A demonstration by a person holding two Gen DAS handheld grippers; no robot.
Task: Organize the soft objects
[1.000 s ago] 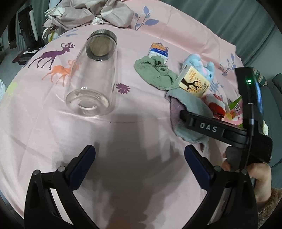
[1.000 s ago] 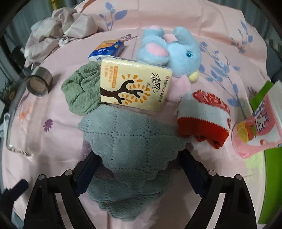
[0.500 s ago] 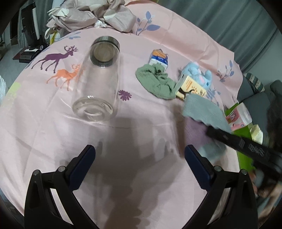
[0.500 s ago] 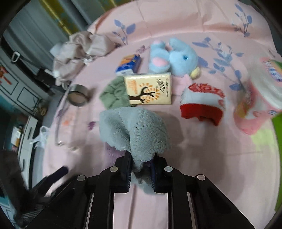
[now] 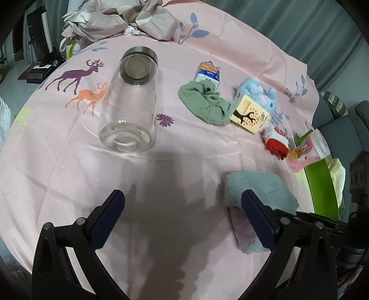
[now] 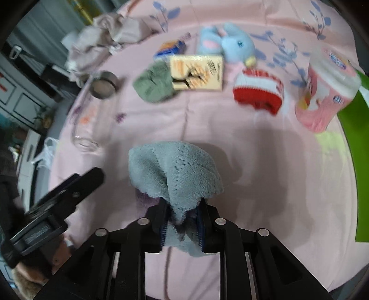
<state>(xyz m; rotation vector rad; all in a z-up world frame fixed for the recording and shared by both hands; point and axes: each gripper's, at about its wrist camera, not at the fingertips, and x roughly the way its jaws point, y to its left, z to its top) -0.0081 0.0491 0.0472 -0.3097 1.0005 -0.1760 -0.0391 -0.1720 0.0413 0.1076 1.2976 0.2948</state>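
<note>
Our left tongs (image 5: 182, 214) are spread wide with nothing between the pads, hovering over bare pink cloth (image 5: 189, 161); our right tongs (image 6: 182, 221) are pinched narrow on the grey towel (image 6: 173, 170), which bunches up ahead of the pads and shows a purple underside. In the left view the towel (image 5: 258, 189) sits just beside the left tongs' right pad, partly behind it, and we can't tell if it touches the cloth. Left to right on the cloth in the left view: glass jar (image 5: 131, 103) lying on its side, steel lid end pointing away from us, over the deer print (image 5: 78, 76); green rag (image 5: 203, 103) with a small blue-orange pack (image 5: 208, 73) touching its far edge; yellow tissue pack (image 5: 250, 116) leaning against the blue plush (image 5: 258, 90); red-white sock (image 5: 276, 140); pink pack (image 5: 306, 150) at the edge of a green box (image 5: 320, 182). Crumpled beige fabric (image 5: 120, 18) is piled at the far edge. The right view is motion-blurred but shows the same row well ahead of the towel: jar (image 6: 92, 110), rag (image 6: 154, 83), tissue pack (image 6: 197, 72), plush (image 6: 228, 43), sock (image 6: 258, 91), pink pack (image 6: 325, 97). The left tongs' body (image 6: 57, 203) shows at lower left there.
</note>
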